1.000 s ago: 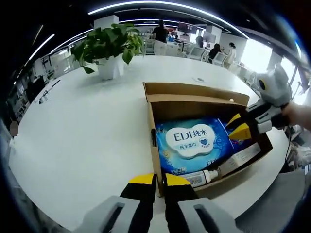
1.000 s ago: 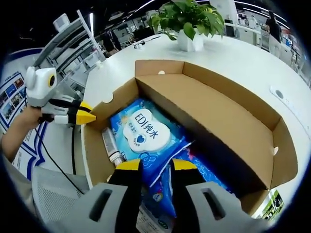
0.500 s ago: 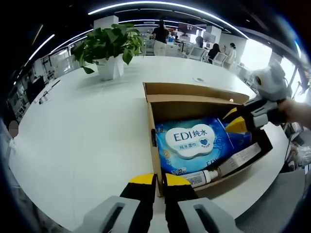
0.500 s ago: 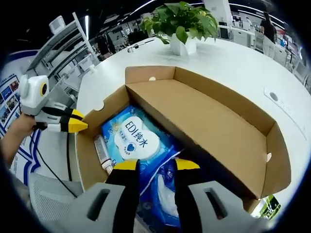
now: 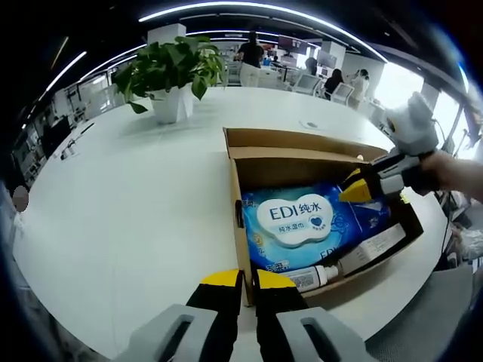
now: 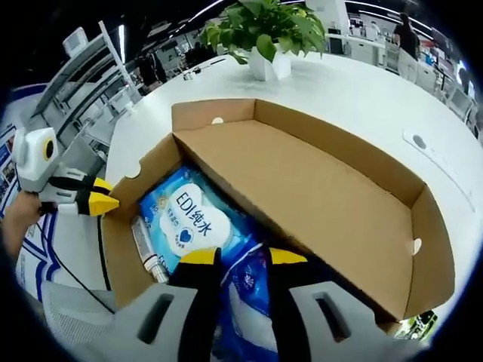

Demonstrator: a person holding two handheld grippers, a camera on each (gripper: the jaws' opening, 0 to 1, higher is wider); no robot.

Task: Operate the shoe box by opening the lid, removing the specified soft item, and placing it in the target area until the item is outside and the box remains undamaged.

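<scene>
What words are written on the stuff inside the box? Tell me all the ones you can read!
"EDI 纯水": on the white label of the blue wipes pack in the cardboard box.
The smaller blue line under it on that label: too small to read surely.
Print on the tube and the white carton beside the pack: too blurred to read.
The second blue pack under the right gripper: print unreadable.

The right claw (image 6: 232, 258) hangs slightly parted over blue wipes packs (image 6: 189, 222) inside the open shoe box (image 6: 317, 192); the left claw (image 6: 102, 204) touches the box's wall.
</scene>
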